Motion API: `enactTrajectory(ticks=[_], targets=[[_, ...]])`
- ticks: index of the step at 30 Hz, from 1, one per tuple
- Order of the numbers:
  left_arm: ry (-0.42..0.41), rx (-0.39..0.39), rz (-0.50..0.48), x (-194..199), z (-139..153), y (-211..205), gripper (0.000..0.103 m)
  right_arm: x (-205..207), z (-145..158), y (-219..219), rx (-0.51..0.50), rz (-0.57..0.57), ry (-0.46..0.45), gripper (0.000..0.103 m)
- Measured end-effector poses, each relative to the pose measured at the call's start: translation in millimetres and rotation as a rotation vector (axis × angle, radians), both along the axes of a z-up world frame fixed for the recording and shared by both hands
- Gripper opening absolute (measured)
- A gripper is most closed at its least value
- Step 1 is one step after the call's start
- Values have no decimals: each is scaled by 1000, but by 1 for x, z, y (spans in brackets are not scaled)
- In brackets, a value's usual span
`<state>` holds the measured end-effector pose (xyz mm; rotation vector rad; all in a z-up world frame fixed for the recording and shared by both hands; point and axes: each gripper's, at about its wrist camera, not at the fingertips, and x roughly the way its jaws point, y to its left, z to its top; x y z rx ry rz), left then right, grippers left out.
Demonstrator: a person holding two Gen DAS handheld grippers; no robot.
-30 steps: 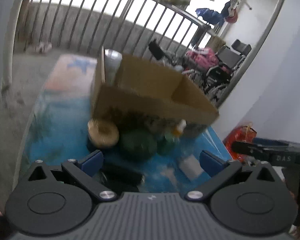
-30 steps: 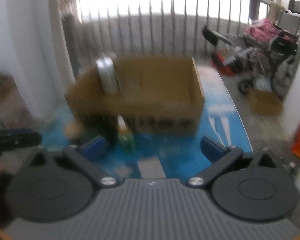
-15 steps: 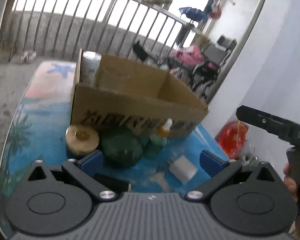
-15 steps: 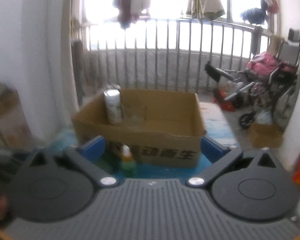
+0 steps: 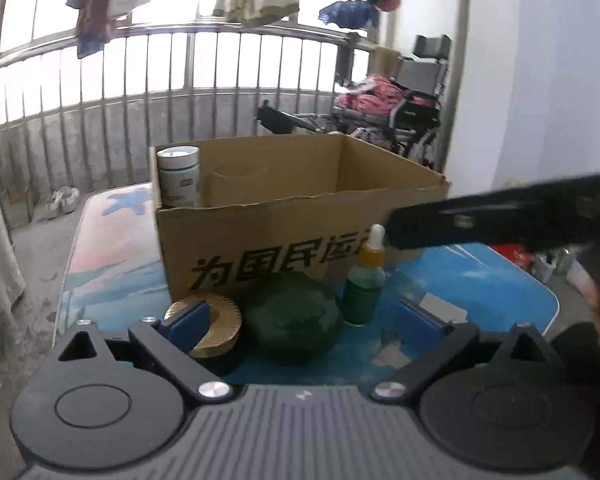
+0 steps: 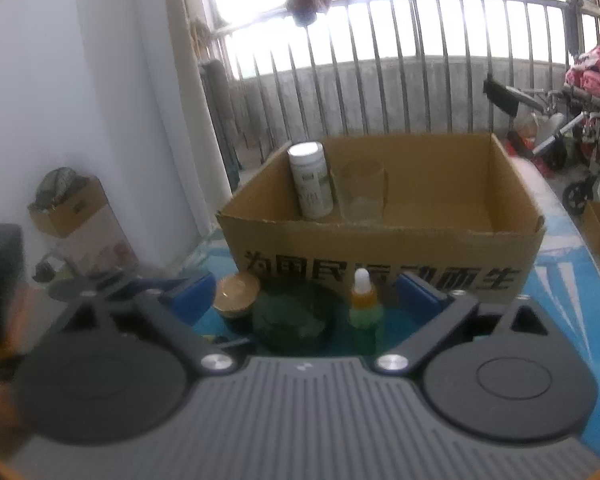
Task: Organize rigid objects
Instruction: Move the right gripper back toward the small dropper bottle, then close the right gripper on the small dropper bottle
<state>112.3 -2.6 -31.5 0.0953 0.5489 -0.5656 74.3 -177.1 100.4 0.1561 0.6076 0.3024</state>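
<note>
Two grippers facing a cardboard box on a blue table
Left wrist: left gripper wide open, empty; green jar, dropper bottle before cardboard box. Right wrist: right gripper closing, gripping nothing; white bottle inside box

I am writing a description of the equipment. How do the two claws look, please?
Both look alike: the left claw and right claw each have blue pads on black linked arms, two round black discs, silver pivot screws, and a grey ribbed body.
</note>
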Motion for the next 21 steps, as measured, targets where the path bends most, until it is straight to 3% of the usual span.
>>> enactTrajectory(ticks=[2,5,9,13,16,21], targets=[[3,5,-26,1,-3,-5,91,10,-5,0,1,-16,13,90],[16,18,-55,7,-7,-16,78,26,-14,0,-13,-37,40,72],[-3,31,-126,13,-7,-33,74,42,-27,-5,3,-51,88,52],[4,34,-176,26,-7,-50,63,51,-31,-8,4,-46,83,48],[0,24,-194,33,-7,-59,61,54,-30,-12,8,-39,81,43],[12,32,-222,44,-9,-71,47,57,-30,-16,14,-23,96,23]])
